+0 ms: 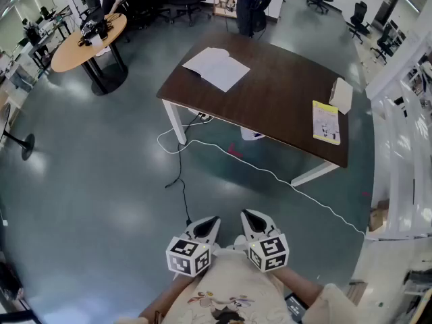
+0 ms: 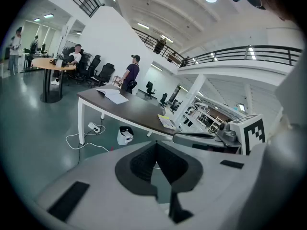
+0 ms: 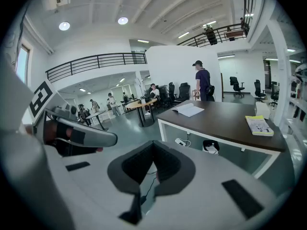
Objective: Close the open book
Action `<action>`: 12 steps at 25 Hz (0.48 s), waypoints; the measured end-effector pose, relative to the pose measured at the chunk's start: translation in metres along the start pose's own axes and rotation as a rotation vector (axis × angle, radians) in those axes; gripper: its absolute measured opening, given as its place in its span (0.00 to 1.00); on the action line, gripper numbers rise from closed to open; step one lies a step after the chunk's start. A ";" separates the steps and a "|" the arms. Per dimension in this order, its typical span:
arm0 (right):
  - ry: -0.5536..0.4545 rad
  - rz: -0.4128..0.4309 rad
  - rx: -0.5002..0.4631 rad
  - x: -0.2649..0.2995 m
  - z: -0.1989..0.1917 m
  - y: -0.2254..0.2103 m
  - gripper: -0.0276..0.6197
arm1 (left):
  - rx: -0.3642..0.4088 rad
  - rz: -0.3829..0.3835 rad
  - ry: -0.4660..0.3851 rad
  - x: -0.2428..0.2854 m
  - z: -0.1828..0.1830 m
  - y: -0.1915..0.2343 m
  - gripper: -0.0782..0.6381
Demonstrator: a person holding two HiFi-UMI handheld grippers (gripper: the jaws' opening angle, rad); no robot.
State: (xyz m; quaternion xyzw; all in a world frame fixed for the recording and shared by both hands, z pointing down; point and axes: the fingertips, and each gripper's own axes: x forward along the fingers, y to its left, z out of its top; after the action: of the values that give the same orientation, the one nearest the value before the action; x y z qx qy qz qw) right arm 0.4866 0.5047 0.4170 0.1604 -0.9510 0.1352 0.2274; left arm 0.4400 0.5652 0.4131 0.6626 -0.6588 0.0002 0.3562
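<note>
Open book lies flat at far-left corner of dark table, well apart from both grippers. Yellow booklet at table's right end. White cable crosses glossy grey floor. Round table back left. Left gripper & right gripper: jaws clenched, nothing btwn.

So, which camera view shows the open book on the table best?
The head view: it sees the open book from above, both pages spread. The left gripper view and right gripper view show it small and nearly edge-on.
</note>
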 end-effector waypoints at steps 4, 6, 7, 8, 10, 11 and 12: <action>0.003 0.014 0.003 0.002 0.000 0.006 0.05 | -0.009 0.000 0.005 -0.001 -0.002 0.002 0.12; 0.007 0.019 0.004 0.003 -0.002 0.009 0.05 | -0.009 -0.006 0.015 -0.002 -0.005 0.002 0.12; 0.010 0.020 0.004 0.003 -0.002 0.011 0.05 | -0.006 -0.009 0.019 -0.003 -0.006 0.001 0.12; 0.013 0.023 0.004 0.004 -0.003 0.013 0.05 | -0.001 -0.009 0.021 -0.004 -0.007 0.002 0.12; 0.014 0.032 0.005 0.008 -0.002 0.017 0.05 | 0.008 -0.003 0.018 -0.008 -0.005 0.006 0.12; 0.012 0.040 0.009 0.011 -0.001 0.019 0.05 | 0.012 0.003 0.017 -0.010 -0.004 0.009 0.12; 0.009 0.049 0.017 0.015 0.000 0.022 0.05 | 0.015 0.008 0.017 -0.013 -0.004 0.013 0.12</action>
State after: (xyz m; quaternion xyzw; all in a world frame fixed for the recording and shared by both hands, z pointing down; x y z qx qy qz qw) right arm 0.4665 0.5211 0.4203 0.1382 -0.9524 0.1494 0.2271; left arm 0.4288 0.5797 0.4158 0.6625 -0.6586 0.0124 0.3566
